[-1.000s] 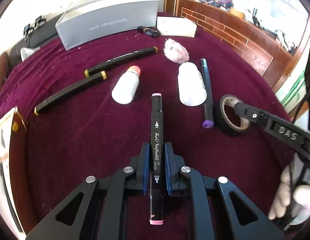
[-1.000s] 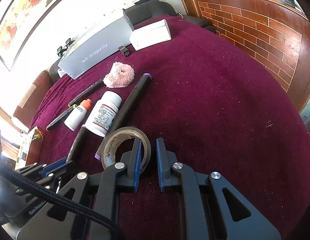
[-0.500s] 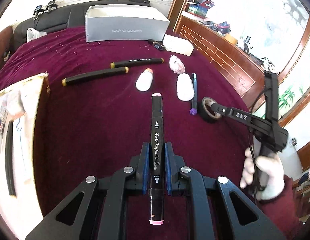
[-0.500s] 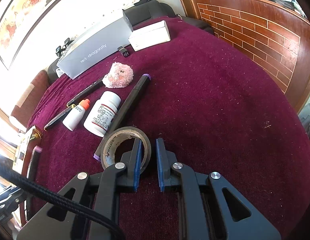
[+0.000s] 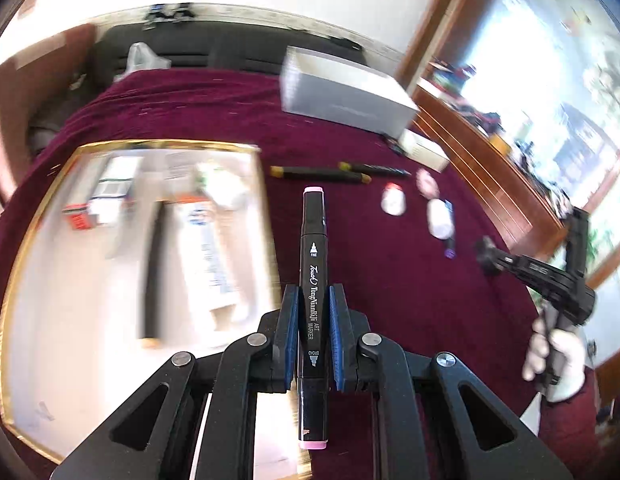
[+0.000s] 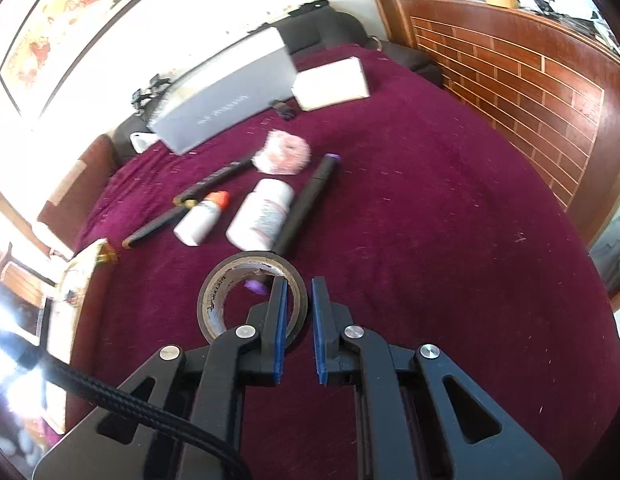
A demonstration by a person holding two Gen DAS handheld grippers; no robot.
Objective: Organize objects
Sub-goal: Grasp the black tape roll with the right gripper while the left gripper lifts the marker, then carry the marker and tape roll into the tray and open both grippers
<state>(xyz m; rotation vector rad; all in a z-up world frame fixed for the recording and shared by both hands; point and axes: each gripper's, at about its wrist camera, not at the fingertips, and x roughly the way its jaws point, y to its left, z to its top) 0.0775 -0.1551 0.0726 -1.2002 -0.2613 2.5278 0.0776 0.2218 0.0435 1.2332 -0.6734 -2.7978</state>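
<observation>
My left gripper [image 5: 314, 292] is shut on a black art marker with pink caps [image 5: 313, 240], held along the fingers just right of a gold-rimmed tray [image 5: 165, 145]. The tray's contents are blurred: a dark marker and some white packs. My right gripper [image 6: 298, 282] is shut on the wall of a dark tape roll [image 6: 213, 300], with one finger inside the ring. The roll hangs a little above the maroon cloth. A purple marker tip shows through its hole. In the left wrist view the right gripper [image 5: 486, 256] sits far right, held by a gloved hand [image 5: 554, 360].
On the cloth lie two yellow-capped black markers [image 6: 157, 224], a small orange-capped bottle [image 6: 201, 218], a white pill bottle [image 6: 261, 216], a purple-capped marker [image 6: 305, 204] and a pink fluffy ball [image 6: 281, 156]. A grey box [image 6: 225, 96] and a white box [image 6: 330, 84] stand behind them.
My left gripper has swung left and up with the marker, and the tray now fills the left of its view. My right gripper has lifted the tape roll slightly.
</observation>
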